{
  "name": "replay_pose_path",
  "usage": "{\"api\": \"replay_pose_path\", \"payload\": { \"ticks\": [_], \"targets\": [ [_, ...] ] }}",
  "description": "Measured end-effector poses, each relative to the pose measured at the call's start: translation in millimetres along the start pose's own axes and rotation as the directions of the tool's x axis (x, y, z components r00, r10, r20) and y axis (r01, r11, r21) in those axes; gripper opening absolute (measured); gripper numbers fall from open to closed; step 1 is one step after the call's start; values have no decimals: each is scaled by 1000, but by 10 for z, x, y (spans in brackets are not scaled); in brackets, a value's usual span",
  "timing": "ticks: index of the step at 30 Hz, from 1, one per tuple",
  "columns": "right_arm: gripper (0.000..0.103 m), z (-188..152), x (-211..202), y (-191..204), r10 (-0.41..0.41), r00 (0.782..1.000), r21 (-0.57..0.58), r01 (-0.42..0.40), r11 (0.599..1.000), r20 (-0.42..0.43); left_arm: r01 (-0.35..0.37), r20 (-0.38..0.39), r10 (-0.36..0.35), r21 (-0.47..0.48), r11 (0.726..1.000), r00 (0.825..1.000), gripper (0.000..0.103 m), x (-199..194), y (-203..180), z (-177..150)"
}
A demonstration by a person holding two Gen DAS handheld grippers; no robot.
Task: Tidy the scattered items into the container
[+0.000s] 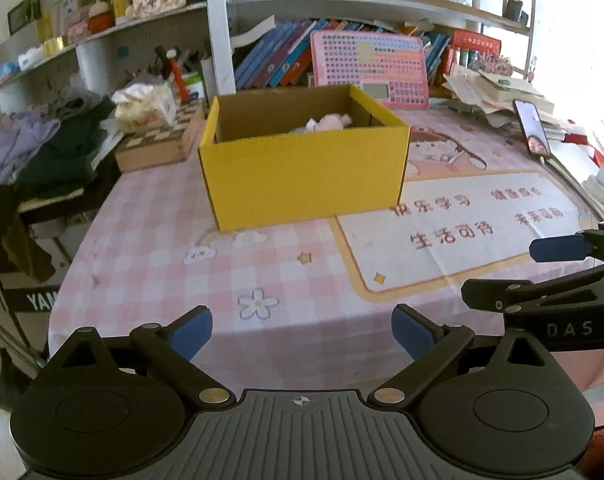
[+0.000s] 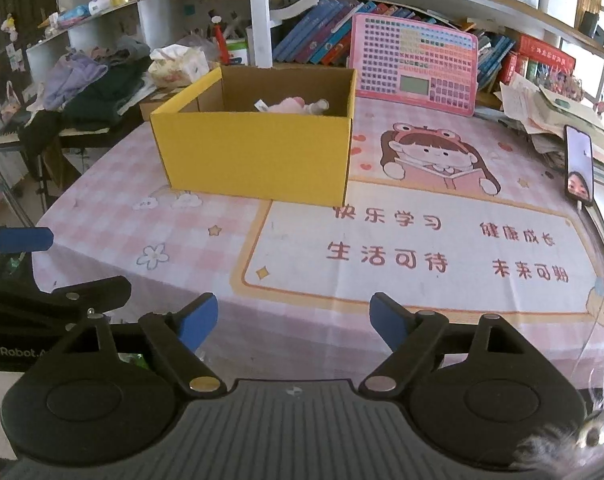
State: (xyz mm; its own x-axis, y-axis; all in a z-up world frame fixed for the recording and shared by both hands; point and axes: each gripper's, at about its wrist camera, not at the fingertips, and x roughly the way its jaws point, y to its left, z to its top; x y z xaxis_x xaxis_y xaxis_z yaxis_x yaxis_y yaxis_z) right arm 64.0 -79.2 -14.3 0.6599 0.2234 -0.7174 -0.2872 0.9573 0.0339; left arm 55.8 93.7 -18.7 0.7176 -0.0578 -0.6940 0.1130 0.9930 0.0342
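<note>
Nearest the lens in each wrist view, blue-padded fingers are seen spread wide with nothing between them: the left gripper (image 1: 302,334) and the right gripper (image 2: 293,320) are both held empty over the near edge of the table. Since nothing is carried, a release into the box is judged to be finished and the hands are judged to be parked clear of it. Each tool is also caught at the edge of the other's view, so they are held side by side, near each other but apart.

Beyond the fingers, the pink checked tablecloth (image 1: 150,240) is spread flat, and no loose item is seen lying on its open part. A printed panel with characters and a cartoon girl is seen further in.

Behind that, the yellow box (image 1: 302,172) is stood upright on the cloth with its top open, presumably so that things can be dropped in from above. Inside, against the far wall, a pink soft toy (image 2: 290,105) and something white just beside it are partly seen over the rim.

Further back, a pink keyboard toy (image 2: 414,64) is propped against the books, and a phone (image 2: 579,168) is leaned at the right edge.
</note>
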Motion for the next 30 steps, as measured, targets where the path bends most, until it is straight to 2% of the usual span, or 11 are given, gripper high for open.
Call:
{"api": "replay_pose_path", "payload": {
  "ticks": [5, 11, 23, 26, 30],
  "targets": [
    [83, -44, -7, 33, -11, 1000, -10, 11, 1000, -13, 2, -32, -3, -26, 1000, 999, 98, 15, 18, -67],
    [83, -63, -34, 37, -13, 1000, -14, 13, 1000, -13, -24, -30, 23, -21, 1000, 999, 98, -15, 1, -78],
    [84, -75, -42, 38, -12, 1000, -15, 12, 1000, -11, -1, -28, 0, -39, 999, 1000, 98, -22, 36, -81],
    [84, -74, -36, 39, -15, 1000, -16, 15, 1000, -15, -5, -47, 3, -53, 999, 999, 103, 1, 51, -92],
    [84, -56, -34, 45, -15, 1000, -23, 14, 1000, -25, -2, -61, -2, -72, 997, 998, 103, 20, 79, -96]
  ]
}}
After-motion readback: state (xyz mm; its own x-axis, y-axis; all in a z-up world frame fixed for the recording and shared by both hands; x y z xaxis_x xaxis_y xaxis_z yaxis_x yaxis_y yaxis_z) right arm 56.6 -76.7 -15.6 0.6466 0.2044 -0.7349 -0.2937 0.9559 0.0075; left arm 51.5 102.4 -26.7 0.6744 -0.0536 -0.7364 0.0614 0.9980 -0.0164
